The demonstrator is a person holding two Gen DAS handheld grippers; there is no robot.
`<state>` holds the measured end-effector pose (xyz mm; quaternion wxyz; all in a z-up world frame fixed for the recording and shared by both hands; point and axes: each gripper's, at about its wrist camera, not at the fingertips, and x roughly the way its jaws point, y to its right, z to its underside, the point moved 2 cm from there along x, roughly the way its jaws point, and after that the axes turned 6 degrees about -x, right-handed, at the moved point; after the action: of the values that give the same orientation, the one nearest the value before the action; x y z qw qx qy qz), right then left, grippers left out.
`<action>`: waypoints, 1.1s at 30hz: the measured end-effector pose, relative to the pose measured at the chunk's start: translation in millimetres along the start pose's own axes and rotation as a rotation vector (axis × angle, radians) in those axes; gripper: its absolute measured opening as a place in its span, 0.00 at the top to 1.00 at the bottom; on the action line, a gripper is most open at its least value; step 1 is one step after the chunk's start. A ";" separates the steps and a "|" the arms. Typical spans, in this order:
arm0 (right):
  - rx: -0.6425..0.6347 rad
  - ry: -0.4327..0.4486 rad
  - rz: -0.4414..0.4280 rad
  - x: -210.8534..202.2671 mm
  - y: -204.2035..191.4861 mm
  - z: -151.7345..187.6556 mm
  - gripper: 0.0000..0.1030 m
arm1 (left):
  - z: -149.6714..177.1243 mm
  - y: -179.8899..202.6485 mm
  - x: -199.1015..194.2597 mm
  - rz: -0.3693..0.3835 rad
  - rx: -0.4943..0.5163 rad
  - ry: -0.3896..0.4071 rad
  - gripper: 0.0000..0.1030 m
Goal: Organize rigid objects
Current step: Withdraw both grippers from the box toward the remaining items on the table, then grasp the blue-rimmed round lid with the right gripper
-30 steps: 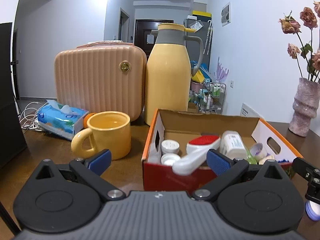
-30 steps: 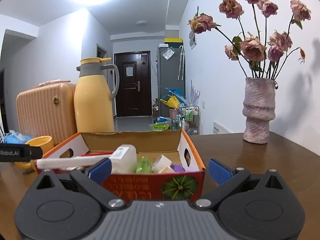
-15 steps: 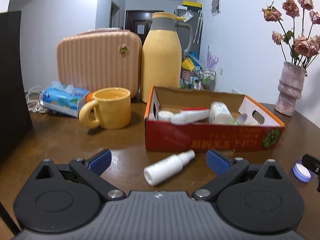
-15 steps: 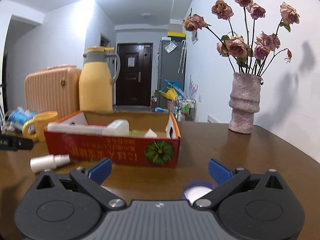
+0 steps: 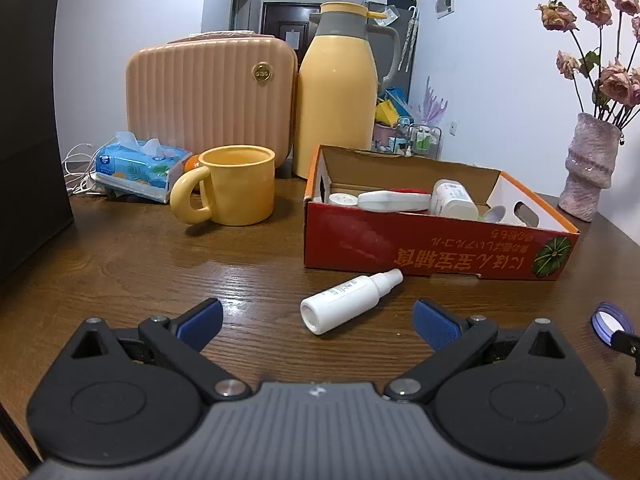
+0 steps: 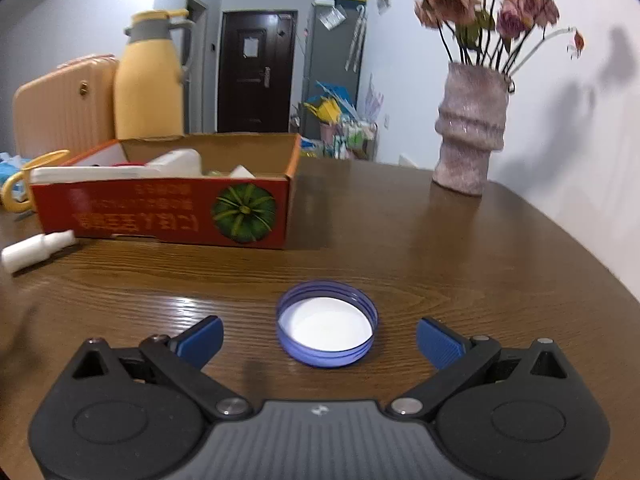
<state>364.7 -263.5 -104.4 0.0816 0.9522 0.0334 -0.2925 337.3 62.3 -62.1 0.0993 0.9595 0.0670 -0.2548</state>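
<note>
Currently: right gripper [image 6: 319, 330] spread wide, empty, blue cap [image 6: 326, 328] lying mouth-up on the table [image 6: 440, 248] between its fingers, centred. Left gripper [image 5: 316, 316] likewise spread, empty; white bottle [image 5: 350, 300] just beyond, long axis slanting far-right toward the box [image 5: 432, 246]. Each arm nearest its own item.

Dark wooden table [image 5: 120, 264] with rounded right edge. Resting directly on it: red box [image 5: 432, 246] at centre; white spray bottle [image 5: 350, 300] lying on its side just in front of the box; blue cap [image 6: 326, 329] upturned nearer the front edge; yellow mug [image 5: 236, 190], tissue pack [image 5: 140, 168], pink case [image 5: 208, 92] and yellow jug [image 5: 338, 92] toward the back left; vase [image 6: 472, 128] toward the back right.
</note>
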 end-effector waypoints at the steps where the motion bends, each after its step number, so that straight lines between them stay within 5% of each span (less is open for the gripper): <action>1: 0.003 -0.008 0.002 4.8 1.1 -0.8 0.00 | 0.5 -0.3 0.3 -0.003 0.000 -0.002 0.00; 7: 0.028 -0.043 0.002 27.0 2.7 -6.4 0.06 | 1.4 -1.2 3.7 -0.013 -0.003 -0.011 0.00; 9: 0.040 -0.058 0.005 31.3 2.9 -7.2 0.15 | 1.6 -1.2 5.2 -0.014 -0.001 -0.015 0.00; 10: 0.044 -0.075 -0.003 34.2 2.8 -7.3 0.31 | 1.7 -1.3 5.9 -0.015 -0.001 -0.018 0.00; 11: 0.055 -0.075 -0.020 34.7 3.1 -7.2 0.37 | 1.9 -1.5 6.6 -0.014 -0.002 -0.020 0.00; 24: 0.126 0.084 -0.022 30.3 -9.4 -27.8 0.37 | 6.9 2.3 17.8 -0.030 -0.012 -0.057 0.00; 33: 0.177 0.117 -0.028 39.0 3.6 -35.2 0.37 | 6.1 19.7 35.4 -0.165 -0.123 -0.061 0.00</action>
<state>416.8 -260.2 -97.1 -0.0090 0.9706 0.0253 -0.2394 368.4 44.6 -82.0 0.1387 0.9347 0.1581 -0.2865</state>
